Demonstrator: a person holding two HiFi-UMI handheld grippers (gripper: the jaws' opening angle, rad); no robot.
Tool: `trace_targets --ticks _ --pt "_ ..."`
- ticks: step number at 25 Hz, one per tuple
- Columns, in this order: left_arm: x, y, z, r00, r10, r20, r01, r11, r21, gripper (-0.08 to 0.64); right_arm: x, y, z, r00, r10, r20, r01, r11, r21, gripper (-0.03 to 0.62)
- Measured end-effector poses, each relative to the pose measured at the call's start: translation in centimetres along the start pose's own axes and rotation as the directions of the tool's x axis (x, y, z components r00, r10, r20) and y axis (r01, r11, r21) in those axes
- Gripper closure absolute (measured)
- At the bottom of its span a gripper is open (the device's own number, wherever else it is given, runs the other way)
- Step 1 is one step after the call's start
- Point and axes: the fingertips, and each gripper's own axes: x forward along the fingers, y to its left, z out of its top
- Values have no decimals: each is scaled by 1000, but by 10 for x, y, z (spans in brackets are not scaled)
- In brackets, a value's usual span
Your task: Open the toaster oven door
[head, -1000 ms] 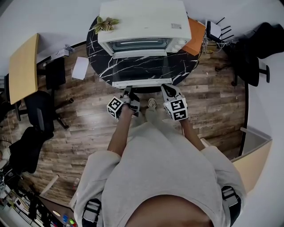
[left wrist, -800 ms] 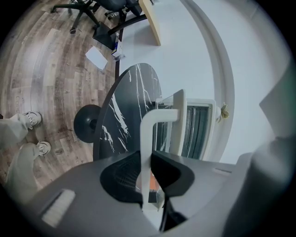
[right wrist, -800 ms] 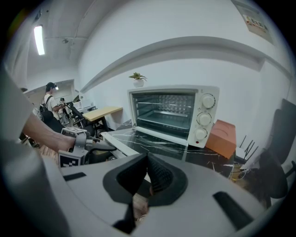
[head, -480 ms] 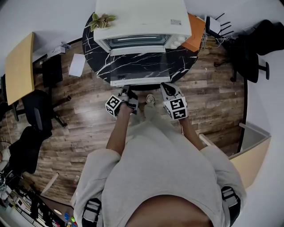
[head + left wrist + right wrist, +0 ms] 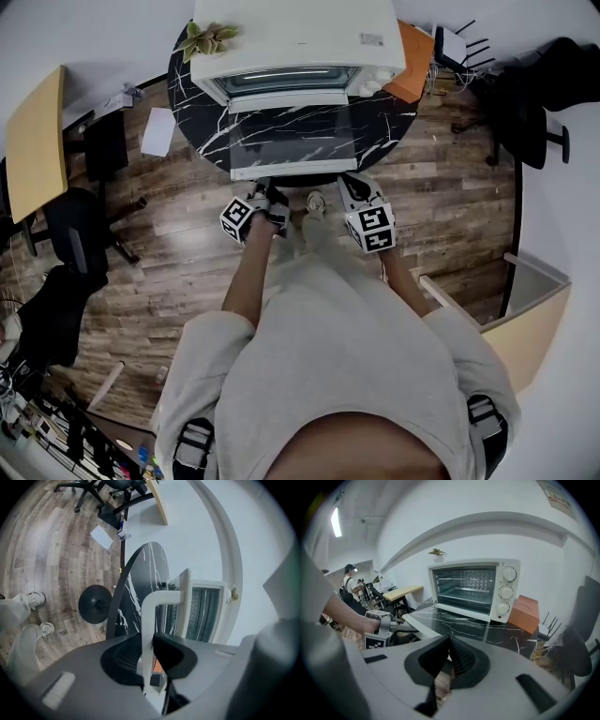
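Note:
A white toaster oven (image 5: 300,37) stands on a round black marble table (image 5: 202,112). Its glass door (image 5: 292,141) hangs open, lying flat toward me. My left gripper (image 5: 265,192) is at the door's front edge, shut on the white door handle (image 5: 149,620), which runs between its pads in the left gripper view. My right gripper (image 5: 352,187) hovers just right of the door's front corner, shut with nothing in it. In the right gripper view the open oven (image 5: 473,588) shows its bare racks, and the left gripper (image 5: 377,630) sits at the door's edge.
A small plant (image 5: 208,37) sits on the oven's left top corner. An orange box (image 5: 415,52) lies right of the oven. Around the table are a wooden desk (image 5: 33,141), black chairs (image 5: 534,103) and a paper sheet (image 5: 157,131) on the wood floor.
The head view has shifted a little, so the oven sits higher in the frame. The door stays flat open and both grippers keep their places.

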Motion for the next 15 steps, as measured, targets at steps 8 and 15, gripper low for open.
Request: trace_targets --ticks 8,15 --pt "1 5 0 1000 -10 1 10 1000 -11 480 1 -2 -1 1000 -1 -1 1 1000 5 578" --pt "3 5 0 1000 -21 -9 21 1000 -2 480 1 -4 -4 1000 -3 -12 3 1000 5 578"
